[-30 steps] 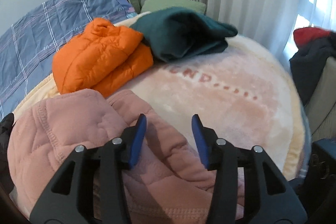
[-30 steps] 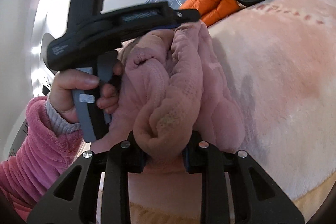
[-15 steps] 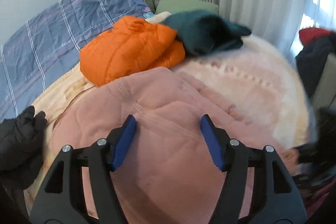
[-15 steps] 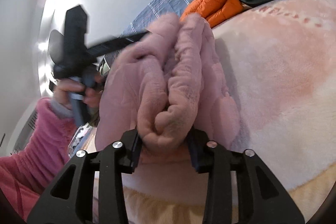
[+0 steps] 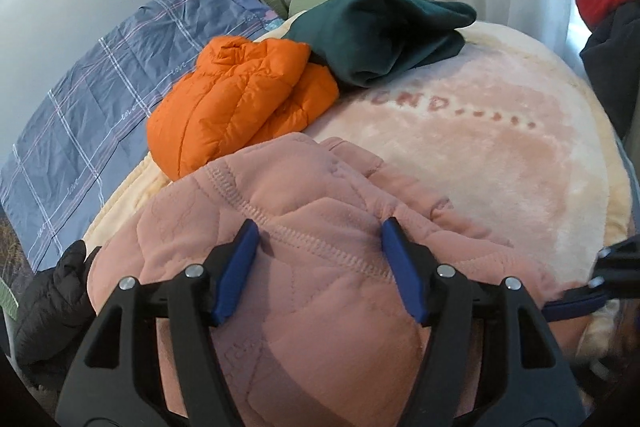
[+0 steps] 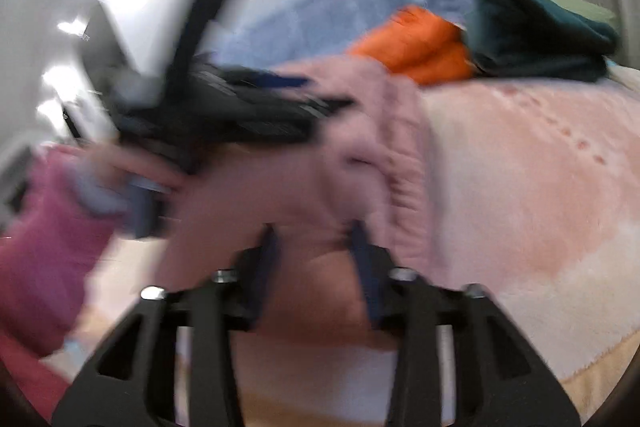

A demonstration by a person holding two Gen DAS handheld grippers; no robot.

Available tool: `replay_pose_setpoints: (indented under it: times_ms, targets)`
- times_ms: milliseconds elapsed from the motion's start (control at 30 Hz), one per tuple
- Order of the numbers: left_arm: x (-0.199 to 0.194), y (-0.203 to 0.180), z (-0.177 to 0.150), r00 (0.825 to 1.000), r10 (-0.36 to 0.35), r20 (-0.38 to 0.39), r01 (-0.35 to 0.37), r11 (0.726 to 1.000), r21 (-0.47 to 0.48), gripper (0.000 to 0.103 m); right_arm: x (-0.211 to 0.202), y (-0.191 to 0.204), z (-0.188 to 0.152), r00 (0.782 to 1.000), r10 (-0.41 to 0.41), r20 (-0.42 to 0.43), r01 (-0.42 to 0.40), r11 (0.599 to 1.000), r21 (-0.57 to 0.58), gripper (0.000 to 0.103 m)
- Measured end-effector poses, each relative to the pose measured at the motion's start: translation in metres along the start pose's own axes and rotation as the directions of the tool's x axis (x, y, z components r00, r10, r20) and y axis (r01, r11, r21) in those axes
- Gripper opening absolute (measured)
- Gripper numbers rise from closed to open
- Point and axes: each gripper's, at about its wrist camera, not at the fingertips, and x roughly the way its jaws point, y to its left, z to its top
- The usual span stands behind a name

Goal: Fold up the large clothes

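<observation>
The pink quilted garment (image 5: pixel 304 267) is lying bunched at the near edge of the bed, at 6 o'clock in the left wrist view, on the pale plush blanket (image 5: pixel 500 147). A second ago it was a narrow roll pinched upright; now it is spreading as a broad mound under both tools.

The left gripper (image 5: pixel 320 267) is hovering over the mound with its fingers apart, a stitched seam running between them; the pads do not look to be pressing the cloth. Its jaws opened wider within the last second and are no longer changing.

The right gripper (image 6: pixel 314 263) is showing through heavy blur. Its jaws have just been closing, with pink cloth between them, and they appear clamped on a fold of it. The person's sleeve (image 6: pixel 48 227) is showing at 9 o'clock.

At 11 o'clock, the orange jacket (image 5: pixel 240 99) and, at 12, the dark green garment (image 5: pixel 380 35) are sitting folded, touching each other. The blue checked sheet (image 5: pixel 112 99) is lying at 10 o'clock.

Judgement: the fold is being regripped, so the pink piece is mid-fold, not yet stacked.
</observation>
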Motion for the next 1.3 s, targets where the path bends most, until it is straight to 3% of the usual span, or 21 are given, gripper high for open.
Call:
replay_pose_setpoints:
  times_ms: [167,267,400,567,700,933,1033,1100,1200,1267,1300]
  targets:
    - [0.009,-0.013,0.006,0.998,0.065,-0.004,-0.065,0.997,0.039,0.067,0.001,0.003,-0.002,0.997,-0.080,-0.020,0.080,0.997,-0.003,0.014]
    - [0.008,-0.020,0.007,0.995,0.095,0.001,-0.095,0.993,0.063,0.067,-0.001,0.002,-0.006,0.996,-0.088,-0.029,0.089,0.996,0.011,0.014]
    - [-0.006,-0.014,0.003,0.997,0.075,0.035,-0.076,0.996,0.039,0.067,-0.002,0.004,-0.007,0.995,-0.093,-0.037,0.093,0.996,0.012,0.014]
    - [-0.064,0.003,-0.013,0.989,0.069,0.133,-0.064,0.997,-0.044,0.068,0.000,0.002,-0.005,0.996,-0.086,-0.039,0.086,0.996,0.011,0.014]
    - [-0.125,0.006,-0.065,0.975,0.091,0.201,-0.074,0.993,-0.092,0.079,0.001,-0.001,-0.003,0.997,-0.060,-0.040,0.061,0.998,0.031,0.014]
    - [-0.159,-0.025,-0.173,0.998,0.034,0.057,-0.028,0.993,-0.116,0.080,0.000,0.000,-0.002,0.998,-0.053,-0.034,0.054,0.998,0.029,0.015]
    - [-0.144,-0.040,-0.185,1.000,0.029,0.011,-0.028,0.994,-0.105,0.080,0.000,0.000,-0.002,0.998,-0.058,-0.033,0.059,0.998,0.023,0.015]
    - [-0.131,-0.043,-0.183,0.998,0.062,-0.002,-0.062,0.992,-0.110,0.080,0.000,0.000,-0.002,0.998,-0.063,-0.030,0.063,0.998,0.017,0.015]
    - [-0.112,-0.045,-0.177,0.996,0.091,0.017,-0.088,0.986,-0.141,0.080,-0.001,0.000,-0.003,0.998,-0.062,-0.027,0.062,0.998,0.016,0.015]
    - [-0.096,-0.043,-0.174,0.981,0.193,-0.023,-0.194,0.972,-0.131,0.080,0.000,-0.001,-0.003,0.998,-0.064,-0.026,0.064,0.998,0.019,0.014]
    - [-0.093,-0.040,-0.178,0.978,0.205,-0.034,-0.208,0.969,-0.132,0.080,0.000,-0.001,-0.003,0.997,-0.070,-0.025,0.070,0.997,0.021,0.013]
